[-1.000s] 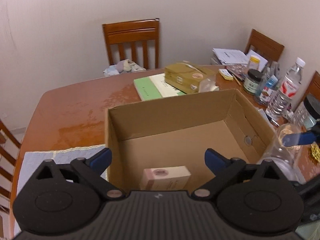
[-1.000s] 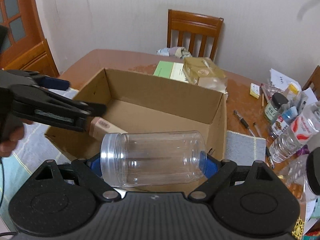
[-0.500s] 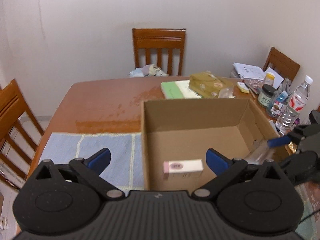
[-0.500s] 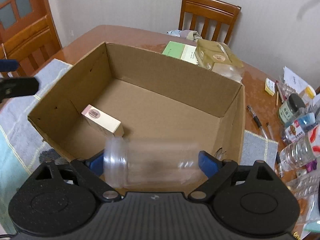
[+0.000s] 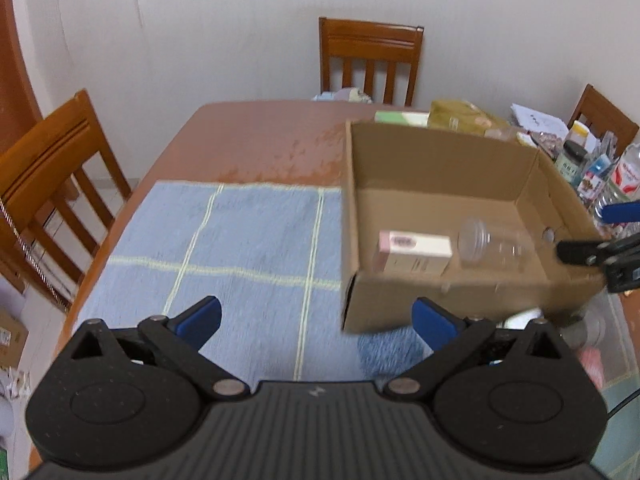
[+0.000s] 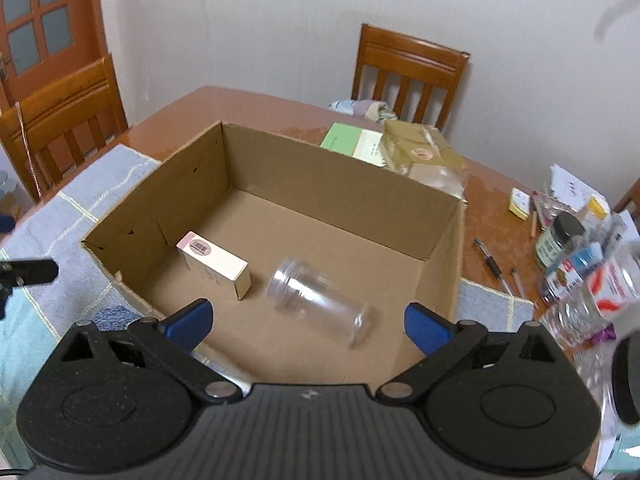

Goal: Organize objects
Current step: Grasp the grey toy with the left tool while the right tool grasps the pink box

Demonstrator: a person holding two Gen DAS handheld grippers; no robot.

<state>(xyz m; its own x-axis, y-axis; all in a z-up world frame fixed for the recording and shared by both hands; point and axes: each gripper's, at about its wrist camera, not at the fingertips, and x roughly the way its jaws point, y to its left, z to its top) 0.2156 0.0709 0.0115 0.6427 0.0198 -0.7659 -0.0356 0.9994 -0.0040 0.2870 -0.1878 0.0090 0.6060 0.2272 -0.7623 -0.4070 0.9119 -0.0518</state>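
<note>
An open cardboard box [image 6: 304,172] stands on the wooden table; it also shows in the left wrist view [image 5: 436,304]. Inside it lie a small pink and cream carton [image 6: 216,266] [image 5: 416,250] and a clear plastic jar [image 6: 320,300] [image 5: 492,246] on its side, blurred. My right gripper [image 6: 308,322] is open and empty above the box's near edge. My left gripper [image 5: 316,320] is open and empty over the blue placemat [image 5: 240,248], left of the box.
Bottles and jars [image 6: 580,264] crowd the table right of the box, with pens [image 6: 492,266] beside it. A green book [image 6: 352,142] and a tan packet [image 6: 420,152] lie behind the box. Wooden chairs [image 5: 372,60] [image 5: 44,172] stand around the table.
My right gripper opened and let go of the clear jar, which dropped into the box beside the carton. My left gripper drew back and left, from over the box to over the placemat.
</note>
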